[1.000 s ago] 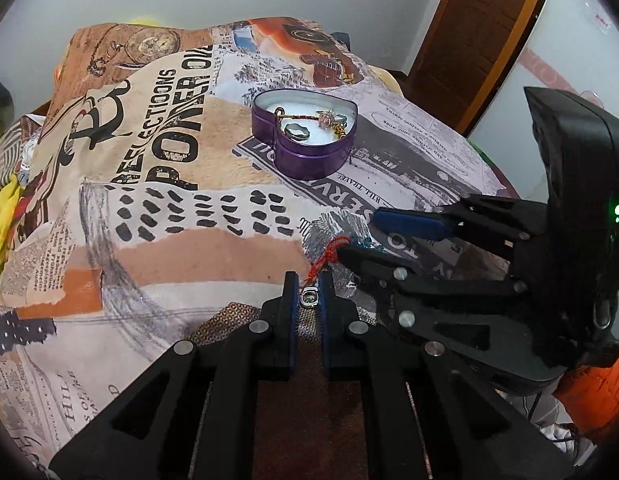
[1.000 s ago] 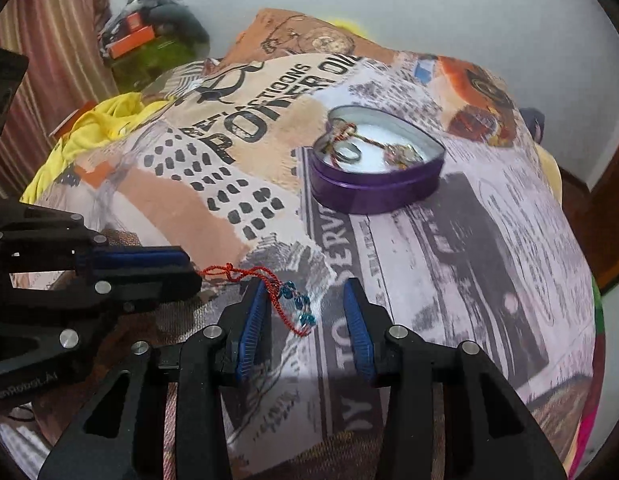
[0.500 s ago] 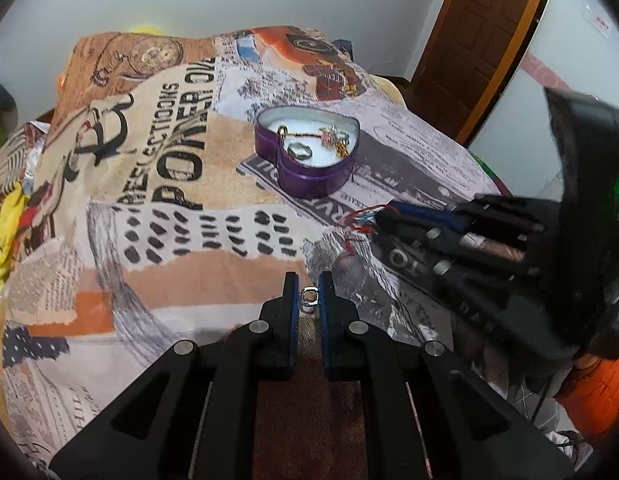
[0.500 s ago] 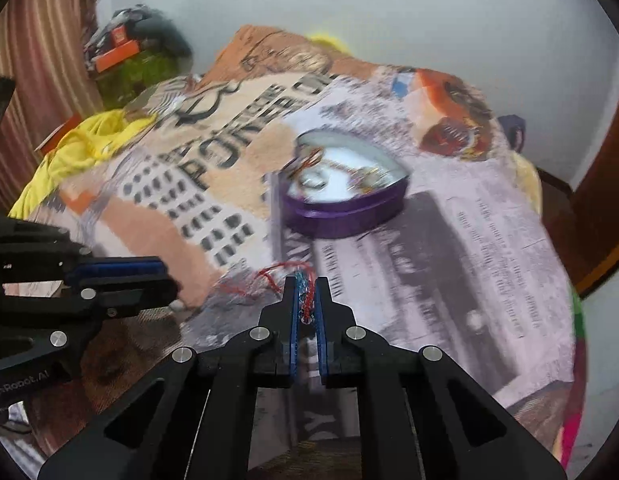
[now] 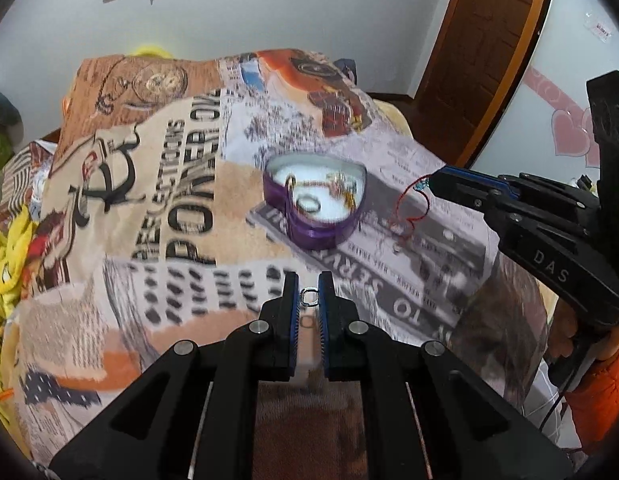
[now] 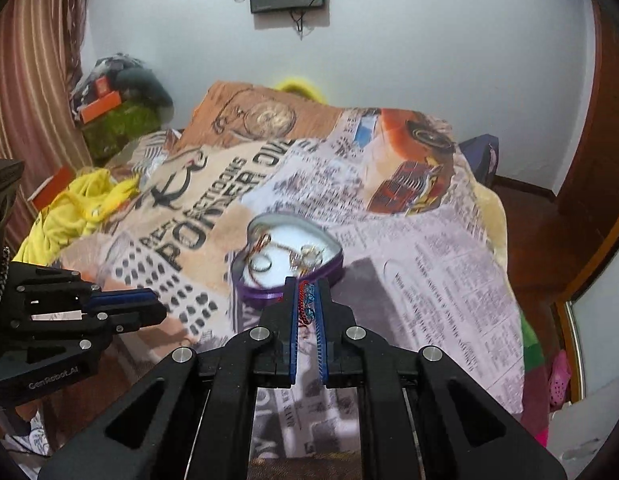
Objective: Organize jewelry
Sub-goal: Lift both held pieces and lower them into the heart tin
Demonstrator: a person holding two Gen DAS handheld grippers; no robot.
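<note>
Printed blanket [image 5: 157, 208]: purple tin [image 5: 315, 204] between ring-holding left gripper [image 5: 308, 296], bracelet-holding right gripper [image 6: 308, 300].

Tin [image 5: 315, 216] contents motion-blurred, pieces indistinct; bedspread [image 5: 157, 184] print smeared.

Bare blanket [image 5: 121, 280] surrounds the heart tin [image 5: 315, 204].

Left tool [image 5: 308, 288]: matte black plastic linkage, two fingers lined with blue ribbed pads [image 5: 294, 308], round silver screw heads set along each arm. White lettering "GenRobot.AI" is seen on its side at the lower left of the right wrist view.

Right tool [image 6: 308, 296]: same black build, blue ribbed pads [image 6: 320, 320], silver screws. White letters "DAS" are printed on its body at the right of the left wrist view, where an orange sleeve [image 5: 597, 396] is seen beneath.
</note>
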